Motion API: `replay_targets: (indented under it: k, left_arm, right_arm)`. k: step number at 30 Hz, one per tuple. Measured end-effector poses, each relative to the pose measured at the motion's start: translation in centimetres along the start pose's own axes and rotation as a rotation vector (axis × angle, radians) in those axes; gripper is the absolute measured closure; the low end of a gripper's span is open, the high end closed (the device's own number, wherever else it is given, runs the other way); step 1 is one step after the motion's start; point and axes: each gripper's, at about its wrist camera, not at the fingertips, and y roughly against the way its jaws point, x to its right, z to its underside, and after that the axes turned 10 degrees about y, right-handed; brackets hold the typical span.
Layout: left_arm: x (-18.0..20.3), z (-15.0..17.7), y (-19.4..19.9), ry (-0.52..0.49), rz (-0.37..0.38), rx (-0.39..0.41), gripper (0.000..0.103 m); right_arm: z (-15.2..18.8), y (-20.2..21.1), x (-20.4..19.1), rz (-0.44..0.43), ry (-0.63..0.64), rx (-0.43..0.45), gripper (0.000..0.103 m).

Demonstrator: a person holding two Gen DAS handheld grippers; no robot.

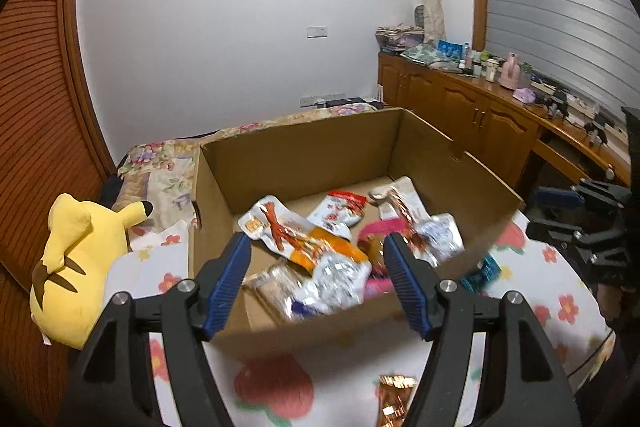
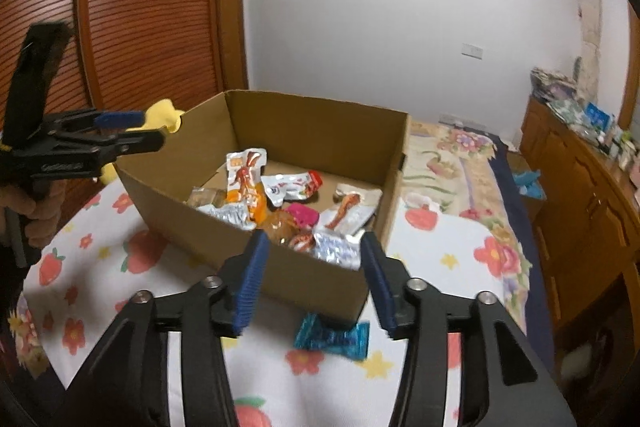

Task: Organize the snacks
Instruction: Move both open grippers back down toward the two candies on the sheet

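The left tongs, black with ribbed blue pads, stand apart with nothing between them, aimed down into the open brown cardboard box. The right tongs are likewise parted and empty, hovering just short of the box's near wall; in the left wrist view they show at three o'clock, beside the box's right-hand corner.

Inside the box lies a loose heap of snack packets: a white pouch with red strips printed on it, an orange-and-silver foil bag, a white packet with a red top, a pink wrapper and a silver pouch at the heap's two o'clock edge. They overlap at random, none stacked or sorted.

Outside the box, on the bed's white sheet with red flower print, two things remain. A blue crinkled wrapper rests near the box's near corner, at six o'clock from the right tongs. A copper-coloured foil packet lies at six o'clock in the left wrist view, partly hidden by the tongs' arm.

A yellow plush toy sits at nine o'clock of the box.

By my reading most of the gathering is done, and the blue and copper packets are left.
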Motion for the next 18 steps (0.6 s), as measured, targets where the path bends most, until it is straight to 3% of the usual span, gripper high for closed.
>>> replay_targets:
  k: [2, 8, 18]
  left_arm:
    - [0.4, 1.0, 1.2, -0.008, 0.009, 0.007, 0.033]
    - [1.5, 4.5, 2.8, -0.038, 0.035, -0.018, 0.033]
    - [2.2, 10.2, 0.2, -0.02, 0.064, -0.141, 0.036]
  right_arm:
    - [1.0, 0.8, -0.1, 0.01, -0.017, 0.006, 0.045]
    - [3.4, 1.2, -0.3, 0.023, -0.067, -0.029, 0.042]
    - [5.2, -0.4, -1.3, 0.015, -0.075, -0.09, 0.04]
